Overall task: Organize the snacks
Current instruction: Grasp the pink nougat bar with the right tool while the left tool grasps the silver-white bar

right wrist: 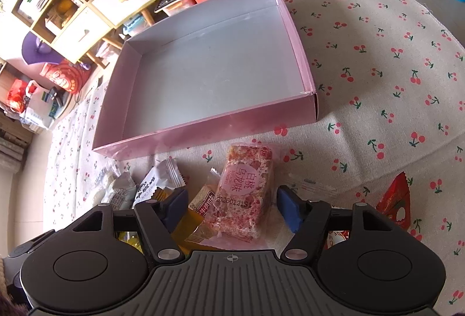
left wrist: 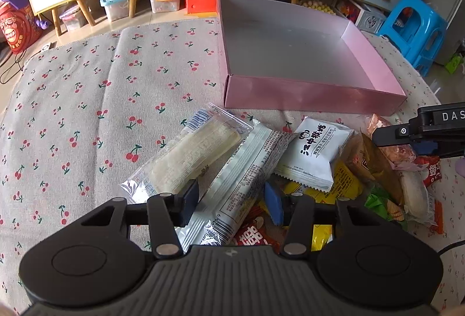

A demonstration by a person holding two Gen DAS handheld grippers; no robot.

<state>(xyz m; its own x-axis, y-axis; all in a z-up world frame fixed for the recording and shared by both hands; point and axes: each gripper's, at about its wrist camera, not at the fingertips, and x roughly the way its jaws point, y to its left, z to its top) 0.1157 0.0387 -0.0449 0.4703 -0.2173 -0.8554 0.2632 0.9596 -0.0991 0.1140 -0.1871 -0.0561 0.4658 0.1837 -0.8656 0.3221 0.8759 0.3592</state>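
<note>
Straddling a long white-wrapped bar (left wrist: 241, 185), my left gripper (left wrist: 235, 201) has pads not yet pressing, so released; my right gripper (right wrist: 231, 207) likewise brackets the pink cake (right wrist: 244, 196), stamped "20260121S1", without pinching. Both line up grabs; pink box (left wrist: 314, 96), upper centre, is unfilled.

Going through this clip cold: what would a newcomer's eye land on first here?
Probably the big empty pink box, sitting open on the cherry-print cloth just beyond the snacks. Next, the heap of wrapped snacks in front of it, where the right gripper straddles a pink speckled bar and the left gripper straddles a long white wrapper.
</note>
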